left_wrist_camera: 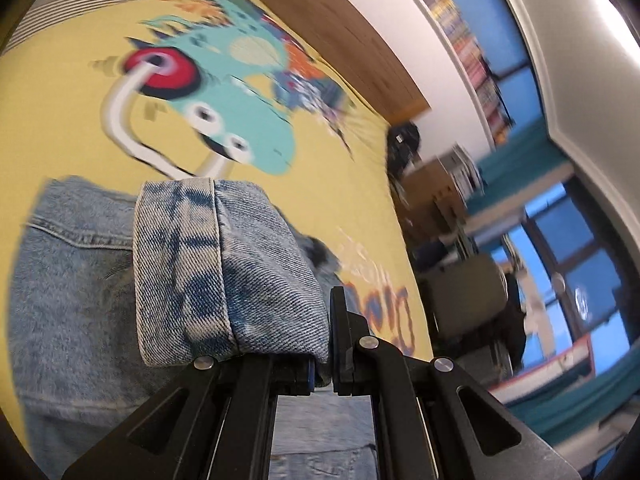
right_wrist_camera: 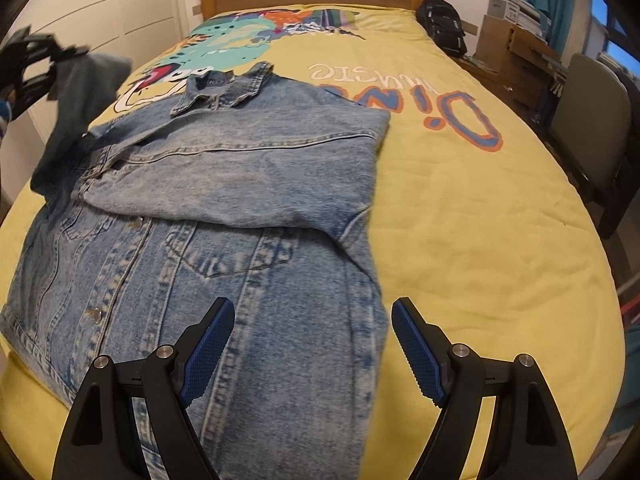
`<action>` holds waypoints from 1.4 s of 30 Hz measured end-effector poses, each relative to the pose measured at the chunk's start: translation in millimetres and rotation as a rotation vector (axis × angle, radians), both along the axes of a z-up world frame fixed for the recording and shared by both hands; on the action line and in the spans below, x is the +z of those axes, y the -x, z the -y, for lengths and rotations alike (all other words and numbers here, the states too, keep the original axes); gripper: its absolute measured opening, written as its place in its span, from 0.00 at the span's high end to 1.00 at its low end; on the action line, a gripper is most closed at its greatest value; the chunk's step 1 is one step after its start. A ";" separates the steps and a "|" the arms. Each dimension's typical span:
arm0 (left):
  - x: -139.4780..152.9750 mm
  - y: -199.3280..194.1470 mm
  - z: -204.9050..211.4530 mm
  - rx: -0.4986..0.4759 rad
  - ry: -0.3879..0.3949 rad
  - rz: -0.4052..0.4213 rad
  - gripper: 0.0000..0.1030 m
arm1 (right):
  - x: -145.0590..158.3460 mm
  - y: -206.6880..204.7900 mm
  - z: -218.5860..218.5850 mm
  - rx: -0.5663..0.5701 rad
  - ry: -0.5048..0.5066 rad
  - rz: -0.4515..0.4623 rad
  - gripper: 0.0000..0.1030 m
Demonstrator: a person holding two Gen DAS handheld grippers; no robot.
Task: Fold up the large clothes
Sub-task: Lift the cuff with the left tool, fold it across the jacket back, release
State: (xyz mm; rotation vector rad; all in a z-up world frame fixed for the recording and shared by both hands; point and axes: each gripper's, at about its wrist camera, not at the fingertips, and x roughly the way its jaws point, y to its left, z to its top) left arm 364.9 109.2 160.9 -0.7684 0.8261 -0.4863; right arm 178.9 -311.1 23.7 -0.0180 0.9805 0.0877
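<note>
Sleeve-fold step: left gripper (left_wrist_camera: 323,364) clenched on the sleeve cuff (left_wrist_camera: 224,264) of the denim jacket (right_wrist_camera: 224,208) spread on the bed (right_wrist_camera: 480,220), right gripper (right_wrist_camera: 312,344) released above the hem; next, presumably, lay the cuff across the chest.

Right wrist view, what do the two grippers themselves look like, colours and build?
The right gripper has black angular plastic linkage arms with triangular cut-outs, round silver pivot pins, and blue pads with a fine ribbed grip texture. The left gripper, blurred at the upper left, shows the same black frame. No cables or sleeves are visible.
</note>
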 end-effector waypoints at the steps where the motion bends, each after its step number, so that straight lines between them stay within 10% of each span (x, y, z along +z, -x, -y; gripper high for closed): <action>1: 1.2 -0.3 14.7 -0.025 -0.003 0.003 0.97 | -0.3 0.0 1.7 0.000 0.001 0.000 0.20; 18: -97.2 21.9 167.7 -0.253 -0.298 -0.192 0.97 | -10.9 3.3 24.5 -0.021 -0.014 -0.020 0.20; 32: -105.9 56.7 116.4 -0.041 -0.178 -0.234 0.59 | -12.0 -3.7 15.1 0.004 -0.023 -0.017 0.20; 42: -82.4 37.5 151.3 -0.101 -0.192 -0.171 0.60 | -10.7 -2.0 19.0 -0.005 -0.016 -0.019 0.20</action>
